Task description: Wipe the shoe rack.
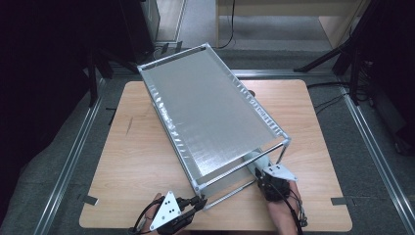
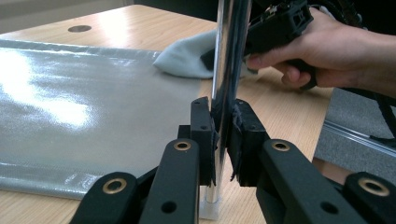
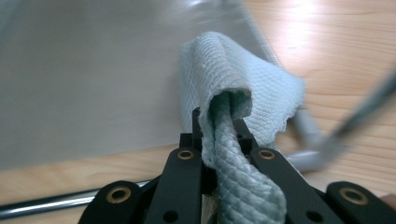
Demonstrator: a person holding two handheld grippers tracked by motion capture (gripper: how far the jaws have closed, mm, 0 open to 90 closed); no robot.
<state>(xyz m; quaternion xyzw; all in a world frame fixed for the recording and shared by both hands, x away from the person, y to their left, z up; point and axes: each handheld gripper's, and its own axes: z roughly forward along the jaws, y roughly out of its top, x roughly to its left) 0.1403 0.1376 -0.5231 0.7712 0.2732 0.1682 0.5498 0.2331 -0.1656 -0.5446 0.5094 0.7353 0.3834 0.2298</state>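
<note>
Metal rack [image 1: 210, 110] on wooden table [image 1: 132, 161], left gripper [image 1: 198, 202] at its corner post

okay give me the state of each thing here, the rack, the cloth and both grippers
Rack: upright on the table, its near corner post clamped.
Cloth: bunched, pinched, resting at the lower shelf edge.
Left gripper: shut on the post.
Right gripper: shut on the cloth.
</note>
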